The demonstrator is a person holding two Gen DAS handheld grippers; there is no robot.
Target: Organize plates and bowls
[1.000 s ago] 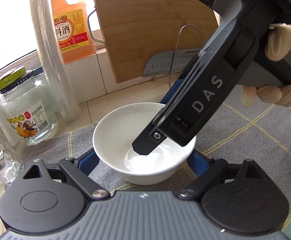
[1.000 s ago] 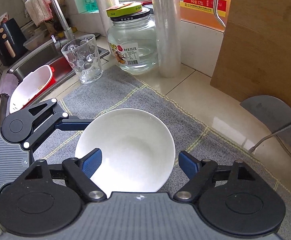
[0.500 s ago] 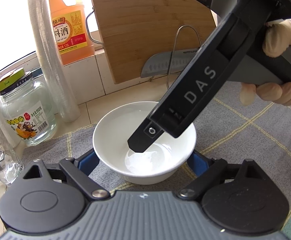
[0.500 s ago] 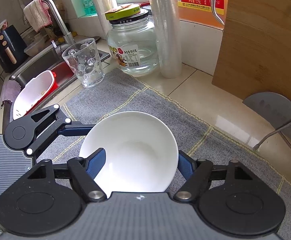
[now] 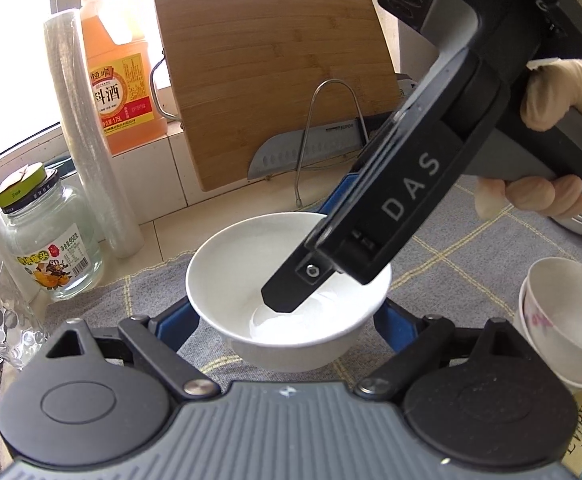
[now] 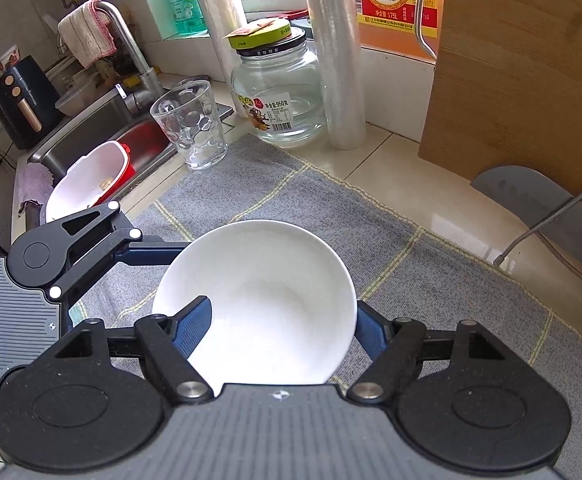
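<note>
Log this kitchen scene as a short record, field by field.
target: white bowl, upright on grey mat
left gripper: open, one finger on either side of the white bowl
right gripper: open, one finger inside the white bowl, the other outside its rim
nearby: stacked small bowls, glass jar

Bamboo cutting board (image 5: 279, 80) leans upright at the back of the counter (image 6: 403, 176), a grey knife (image 5: 307, 152) propped at its foot. Left of the board: orange cooking-wine jug (image 5: 119, 92), cling-film roll (image 5: 91, 140), glass jar (image 5: 47, 240), dimpled tumbler (image 6: 189, 124), then the sink (image 6: 91, 128).
</note>
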